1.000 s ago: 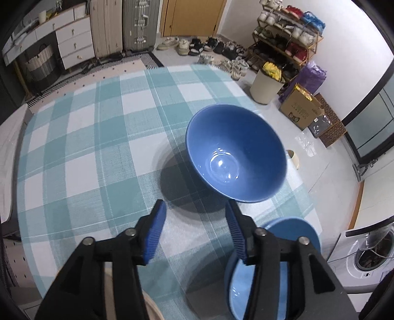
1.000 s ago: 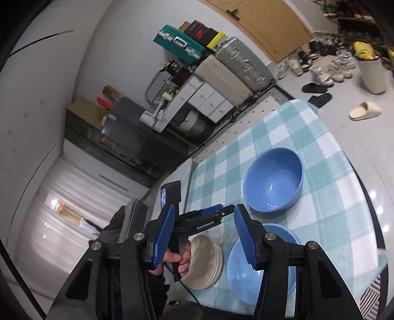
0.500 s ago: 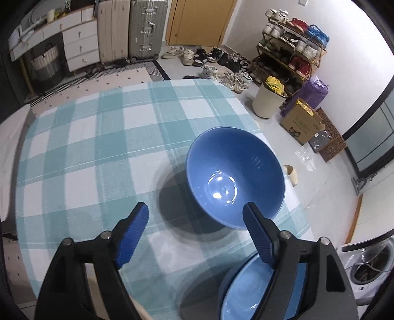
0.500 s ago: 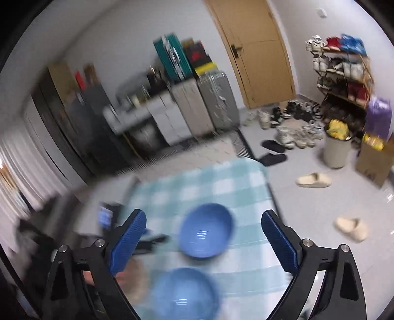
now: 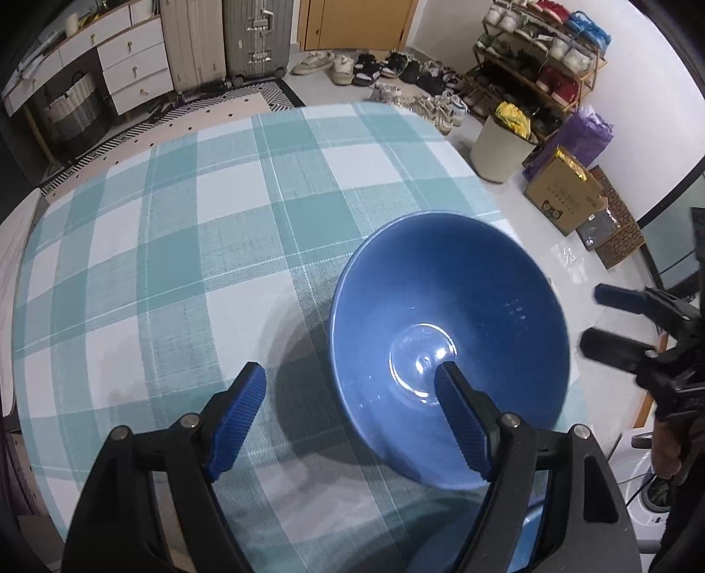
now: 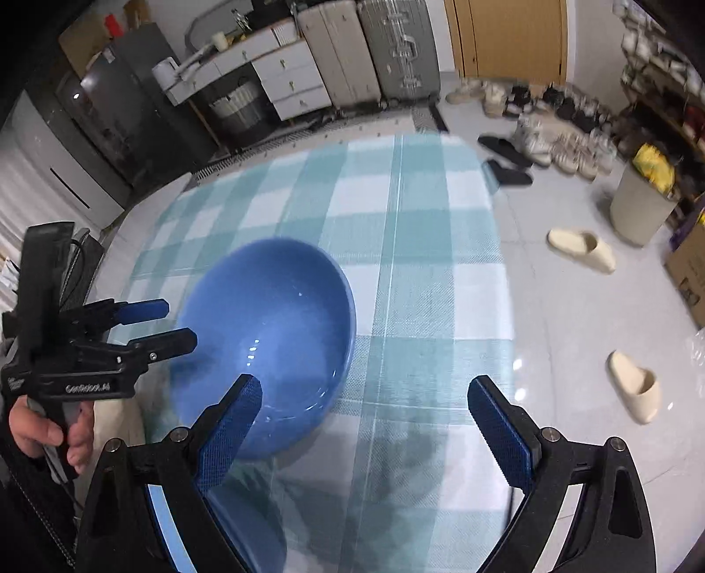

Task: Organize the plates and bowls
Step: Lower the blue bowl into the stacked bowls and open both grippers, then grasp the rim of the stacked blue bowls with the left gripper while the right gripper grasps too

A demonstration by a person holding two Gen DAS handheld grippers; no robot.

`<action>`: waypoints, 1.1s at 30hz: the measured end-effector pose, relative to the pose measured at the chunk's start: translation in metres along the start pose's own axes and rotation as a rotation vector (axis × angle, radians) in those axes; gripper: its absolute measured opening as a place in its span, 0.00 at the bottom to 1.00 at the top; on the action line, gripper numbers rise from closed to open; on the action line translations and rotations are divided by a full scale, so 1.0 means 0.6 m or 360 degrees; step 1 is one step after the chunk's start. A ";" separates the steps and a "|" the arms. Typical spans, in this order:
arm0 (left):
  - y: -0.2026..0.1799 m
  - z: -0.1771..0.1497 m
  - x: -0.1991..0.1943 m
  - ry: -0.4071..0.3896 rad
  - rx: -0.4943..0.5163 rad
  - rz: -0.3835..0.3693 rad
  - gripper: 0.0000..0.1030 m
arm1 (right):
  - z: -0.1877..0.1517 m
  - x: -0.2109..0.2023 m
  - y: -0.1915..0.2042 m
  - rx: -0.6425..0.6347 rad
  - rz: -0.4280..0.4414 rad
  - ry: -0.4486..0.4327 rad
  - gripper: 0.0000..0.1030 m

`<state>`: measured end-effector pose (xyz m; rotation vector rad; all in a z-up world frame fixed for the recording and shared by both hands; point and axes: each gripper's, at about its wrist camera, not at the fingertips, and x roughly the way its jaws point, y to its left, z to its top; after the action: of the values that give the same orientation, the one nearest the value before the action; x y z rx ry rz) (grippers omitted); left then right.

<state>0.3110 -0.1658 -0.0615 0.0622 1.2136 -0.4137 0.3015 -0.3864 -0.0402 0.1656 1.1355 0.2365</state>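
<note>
A large blue bowl (image 5: 449, 344) stands upright on the teal checked tablecloth (image 5: 185, 247); it also shows in the right wrist view (image 6: 273, 326). My left gripper (image 5: 348, 410) is open, its right finger over the bowl's inside and its left finger outside the near rim. It shows from the side in the right wrist view (image 6: 163, 324). My right gripper (image 6: 365, 418) is open wide, just right of the bowl's near edge; it appears at the right edge of the left wrist view (image 5: 617, 317). A second blue dish (image 6: 238, 524) lies under the fingers, mostly hidden.
The table's right edge (image 6: 498, 247) drops to a glossy floor with slippers (image 6: 581, 249), a bin (image 5: 502, 145) and a shoe rack (image 5: 542, 53). Suitcases (image 5: 246, 39) and drawers stand beyond the far edge. A pale plate edge (image 6: 119, 418) shows under the left gripper.
Both grippers have opened wider and moved forward and down toward the bowl. The left gripper's right finger now reaches over the bowl's rim. The right gripper has swung down to table level.
</note>
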 end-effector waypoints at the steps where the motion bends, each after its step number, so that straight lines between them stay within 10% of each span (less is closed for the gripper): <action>1: 0.000 0.002 0.008 0.0013 0.0001 0.0004 0.77 | 0.005 0.019 -0.002 0.0014 0.0014 0.0028 0.93; 10: -0.002 0.003 0.040 0.0008 0.0056 0.0019 0.76 | 0.028 0.109 -0.017 0.0066 0.0059 0.0117 0.90; 14: -0.003 0.003 0.046 0.0007 0.0073 0.0044 0.72 | 0.032 0.119 -0.006 0.0039 0.0058 0.0151 0.73; 24: -0.008 -0.008 0.055 0.0044 0.0091 -0.0020 0.25 | 0.017 0.128 0.026 -0.0046 -0.0058 0.0200 0.28; 33: -0.010 -0.012 0.031 0.0012 0.0046 -0.0109 0.23 | 0.020 0.099 0.044 -0.0042 -0.0098 0.0177 0.12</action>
<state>0.3077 -0.1744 -0.0801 0.0470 1.2200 -0.4912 0.3333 -0.3452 -0.0808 0.0949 1.2453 0.2081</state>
